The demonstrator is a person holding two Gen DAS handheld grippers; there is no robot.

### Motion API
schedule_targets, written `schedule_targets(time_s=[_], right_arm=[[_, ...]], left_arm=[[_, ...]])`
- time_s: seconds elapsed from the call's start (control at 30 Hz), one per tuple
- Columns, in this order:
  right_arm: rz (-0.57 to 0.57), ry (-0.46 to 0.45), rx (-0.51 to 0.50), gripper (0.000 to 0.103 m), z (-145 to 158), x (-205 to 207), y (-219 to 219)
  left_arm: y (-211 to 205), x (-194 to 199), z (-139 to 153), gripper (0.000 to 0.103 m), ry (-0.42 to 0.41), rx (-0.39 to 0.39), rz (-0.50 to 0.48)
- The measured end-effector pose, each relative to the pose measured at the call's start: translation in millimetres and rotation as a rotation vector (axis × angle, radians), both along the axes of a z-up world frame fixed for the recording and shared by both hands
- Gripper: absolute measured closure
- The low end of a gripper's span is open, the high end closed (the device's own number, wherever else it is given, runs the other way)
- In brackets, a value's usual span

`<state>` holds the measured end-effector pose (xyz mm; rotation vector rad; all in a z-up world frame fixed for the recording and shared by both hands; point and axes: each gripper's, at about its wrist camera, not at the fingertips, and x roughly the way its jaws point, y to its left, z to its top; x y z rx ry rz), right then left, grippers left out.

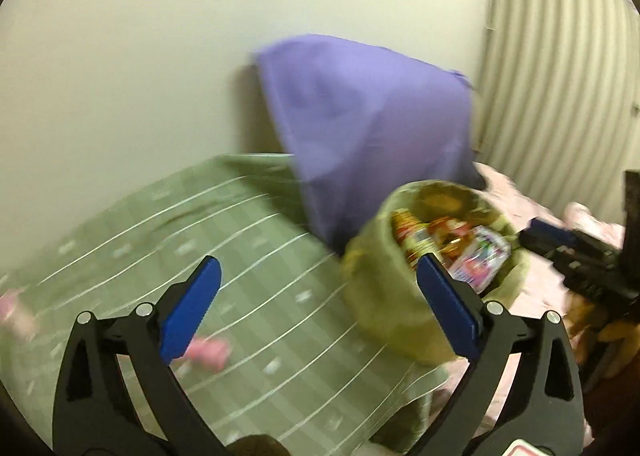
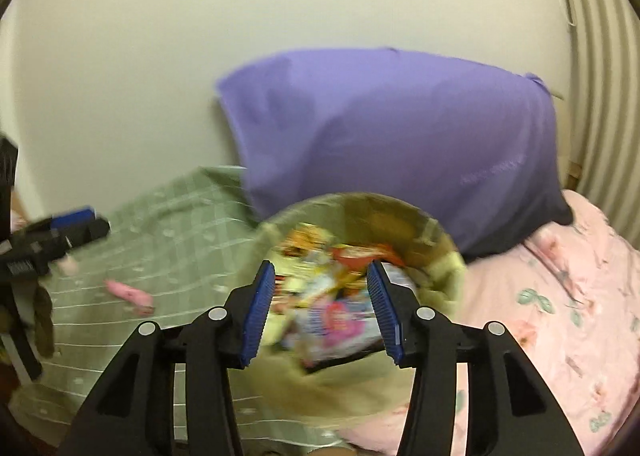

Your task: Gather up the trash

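A yellow-green trash bag (image 1: 380,304) stands open on the bed, stuffed with colourful wrappers (image 1: 472,252). My left gripper (image 1: 318,260) is open wide over the green blanket, with nothing between its fingers; its right finger overlaps the bag's near side. My right gripper (image 2: 321,266) hovers open just above the bag's mouth (image 2: 440,232). The wrappers (image 2: 336,316) lie below between its jaws, and the pads press on none of them. A pink scrap (image 1: 210,352) (image 2: 130,294) lies on the blanket left of the bag. Both views are blurred.
A purple pillow (image 2: 400,144) leans on the pale wall behind the bag. The green checked blanket (image 1: 240,236) covers the left of the bed, a pink floral sheet (image 2: 560,296) the right. A ribbed curtain (image 1: 560,76) hangs at far right. Another pink scrap (image 1: 14,312) lies at the left edge.
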<state>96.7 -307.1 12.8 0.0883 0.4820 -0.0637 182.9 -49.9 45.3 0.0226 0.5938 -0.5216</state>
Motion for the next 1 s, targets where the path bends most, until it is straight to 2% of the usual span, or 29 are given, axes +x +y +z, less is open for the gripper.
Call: schedule_targets(time_s=[0.07, 0.2, 0.3, 0.43, 0.63, 1.0], right_arm=[[0.048, 0.002, 0.005, 0.053, 2, -7, 16], [0.113, 0.026, 0.006, 0.053, -1, -20, 49], [0.161, 0.047, 0.035, 0.053, -6, -33, 72], [0.227, 0.048, 0.014, 0.053, -11, -53, 104], [0.261, 0.026, -0.004, 0.053, -11, -77, 133], [0.276, -0.012, -0.050, 0.053, -5, -104, 157]], left_arm=[[23, -28, 0, 0.009, -0.006, 0.010, 0.105], [61, -72, 1, 0.009, -0.015, -0.014, 0.238], [77, -102, 3, 0.009, -0.049, 0.010, 0.305], [96, -137, 6, 0.009, -0.067, 0.020, 0.396], [112, -172, 8, 0.009, -0.070, 0.018, 0.445], [113, -200, 9, 0.009, -0.077, 0.012, 0.462]])
